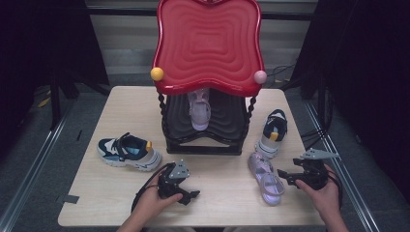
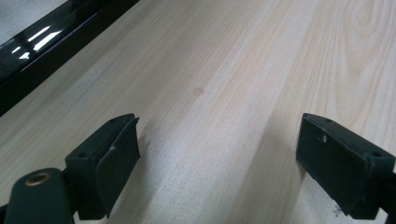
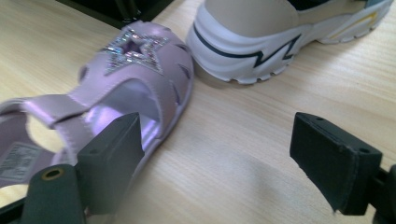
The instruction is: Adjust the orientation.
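A lilac sandal (image 1: 266,179) with a glitter star (image 3: 135,70) lies on the table at the right. Its toe nearly touches a white and navy sneaker (image 1: 272,133) (image 3: 261,42). My right gripper (image 1: 281,175) (image 3: 217,135) stands open just right of the sandal, with bare wood between its jaws and one jaw in front of the sandal's edge. A second lilac sandal (image 1: 199,108) stands on the lower shelf of the red-topped rack (image 1: 208,43). The matching sneaker (image 1: 128,152) lies at the left. My left gripper (image 1: 189,192) (image 2: 219,130) is open low over bare table.
The wooden table (image 1: 222,179) has free room in the middle front, between the two hands. The rack's black base (image 1: 203,145) stands at the table's back centre, with a yellow knob (image 1: 156,73) and a pink knob (image 1: 260,76) on its top tier. Dark floor surrounds the table.
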